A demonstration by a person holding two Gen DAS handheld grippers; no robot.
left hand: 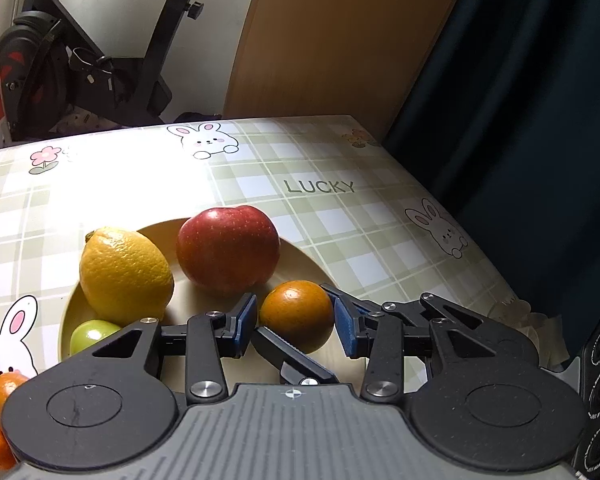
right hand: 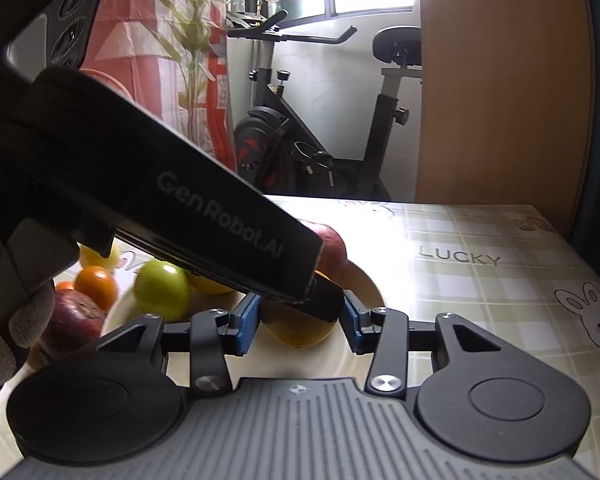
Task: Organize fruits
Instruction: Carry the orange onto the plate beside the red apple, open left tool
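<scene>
On the plate (left hand: 312, 264) already lie a lemon (left hand: 126, 270), a red apple (left hand: 228, 250) and a green fruit (left hand: 90, 334). The left claw (left hand: 296, 320) stands released around a small orange (left hand: 298, 314) there, and the right claw (right hand: 300, 322) is released too. A few fruits (left hand: 4, 390) wait on the desk (left hand: 340, 208), so I think the work is over half done.

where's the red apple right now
In the left wrist view the red apple sits on the far side of the plate, right of the lemon and just behind the small orange.
</scene>
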